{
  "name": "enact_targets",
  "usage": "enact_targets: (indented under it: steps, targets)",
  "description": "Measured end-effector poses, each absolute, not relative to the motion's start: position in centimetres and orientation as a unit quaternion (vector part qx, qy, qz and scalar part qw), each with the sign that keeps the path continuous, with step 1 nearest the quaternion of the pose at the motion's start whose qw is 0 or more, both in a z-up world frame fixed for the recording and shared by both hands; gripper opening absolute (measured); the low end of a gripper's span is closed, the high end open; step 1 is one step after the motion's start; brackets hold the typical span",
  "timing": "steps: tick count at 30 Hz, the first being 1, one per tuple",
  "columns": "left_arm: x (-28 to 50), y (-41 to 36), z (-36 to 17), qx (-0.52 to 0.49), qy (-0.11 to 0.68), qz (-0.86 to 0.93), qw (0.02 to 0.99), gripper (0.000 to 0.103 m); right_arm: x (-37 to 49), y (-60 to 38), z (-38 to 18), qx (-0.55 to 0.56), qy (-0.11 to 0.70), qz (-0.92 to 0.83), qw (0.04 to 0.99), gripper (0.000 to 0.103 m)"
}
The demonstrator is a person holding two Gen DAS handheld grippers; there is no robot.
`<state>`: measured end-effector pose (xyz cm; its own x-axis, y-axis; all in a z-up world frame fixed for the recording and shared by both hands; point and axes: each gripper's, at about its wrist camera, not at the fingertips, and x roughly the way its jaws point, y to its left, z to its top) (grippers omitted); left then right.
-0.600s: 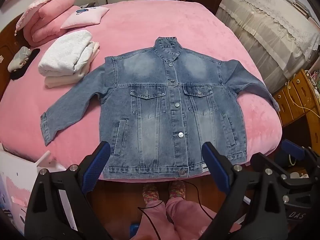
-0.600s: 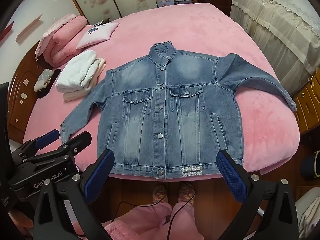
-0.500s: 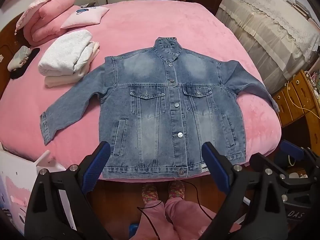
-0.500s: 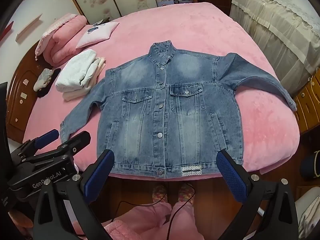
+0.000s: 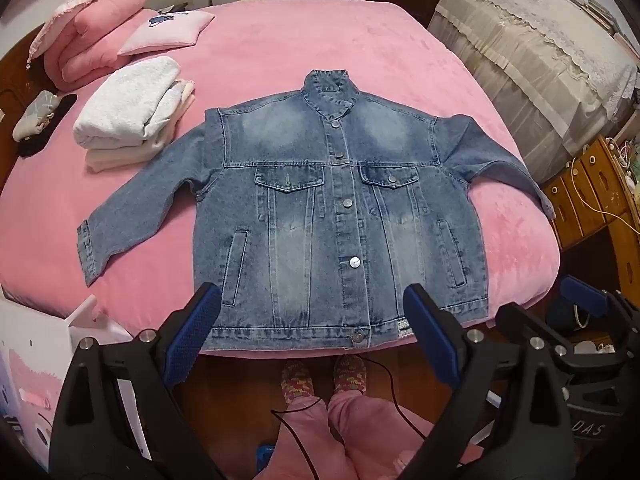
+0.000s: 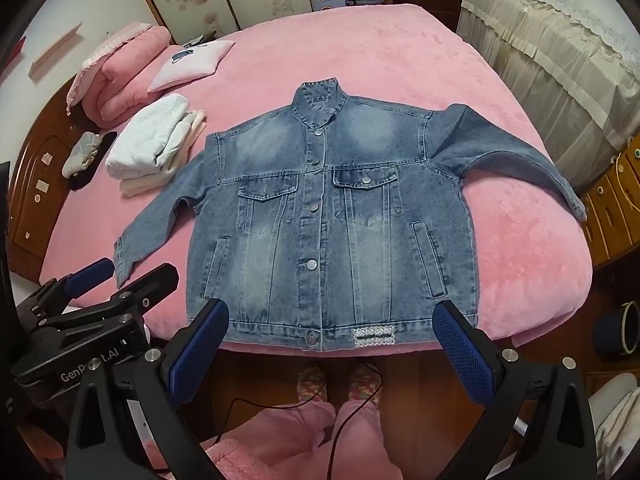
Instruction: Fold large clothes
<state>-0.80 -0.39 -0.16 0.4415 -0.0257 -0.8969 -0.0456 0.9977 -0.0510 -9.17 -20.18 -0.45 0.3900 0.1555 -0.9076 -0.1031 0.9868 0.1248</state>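
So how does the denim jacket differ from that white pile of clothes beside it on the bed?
The denim jacket lies spread flat, sleeves out and front buttoned, not yet folded; the white pile of clothes is already folded and stacked. The jacket is faded blue, the pile white and cream. The jacket sits near the bed's front edge, just ahead of both open grippers; the pile sits farther back, toward the pillows. Both rest on the pink bed.

Jacket hem [image 5: 304, 336] — partly behind fingers [image 5: 192, 332]
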Motion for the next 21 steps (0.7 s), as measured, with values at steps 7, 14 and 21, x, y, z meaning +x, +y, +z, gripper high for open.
enact_targets:
  steps: [7,14,21]
  targets:
    - [-1.28,-0.58,-0.22,-0.030,0.530,0.012,0.847,0.091,-9.64,-20.18,-0.53,0.017,0.552,0.073,0.830,0.103]
    - [-1.52,-0.36,-0.50,-0.038,0.536,0.015,0.843,0.091,-9.64,-20.44,-0.93,0.014,0.559,0.070,0.826,0.103]
    - [-1.43,-0.40,-0.64,-0.038,0.537,0.014,0.843,0.085,-9.77,-20.59,-1.05,0.015,0.563,0.073,0.823,0.103]
